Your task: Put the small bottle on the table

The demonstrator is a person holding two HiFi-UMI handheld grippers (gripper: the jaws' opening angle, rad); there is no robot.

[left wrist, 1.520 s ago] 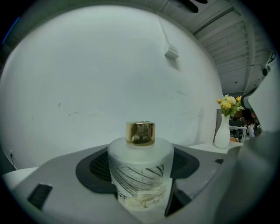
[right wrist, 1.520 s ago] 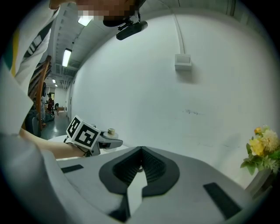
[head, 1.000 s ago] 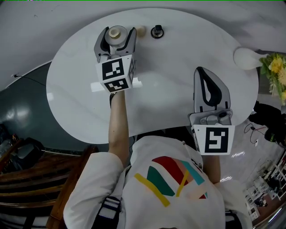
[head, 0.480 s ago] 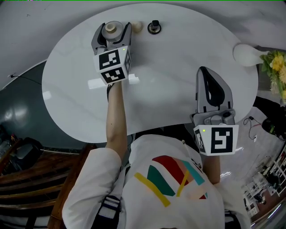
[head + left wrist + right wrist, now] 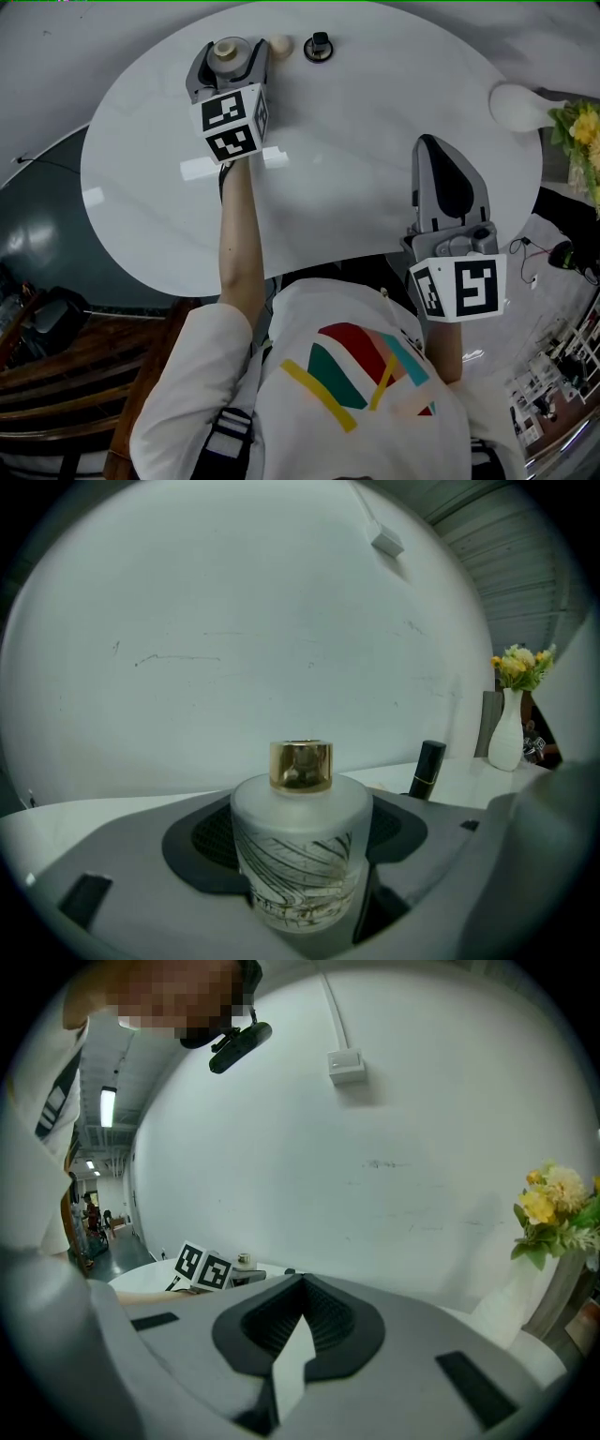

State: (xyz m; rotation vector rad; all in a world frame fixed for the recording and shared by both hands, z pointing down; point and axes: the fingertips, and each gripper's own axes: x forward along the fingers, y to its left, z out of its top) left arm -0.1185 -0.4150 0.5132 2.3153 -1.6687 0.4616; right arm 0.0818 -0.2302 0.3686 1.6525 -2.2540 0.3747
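Left gripper (image 5: 230, 56) squeezes the small bottle (image 5: 300, 855) by its round belly at the far side of the table (image 5: 375, 122) (it looks like slippery, breakable glass), while the right gripper (image 5: 427, 143) is closed, empty.

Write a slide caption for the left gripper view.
Left gripper holds frosted gold-capped bottle; black tube and white vase behind.
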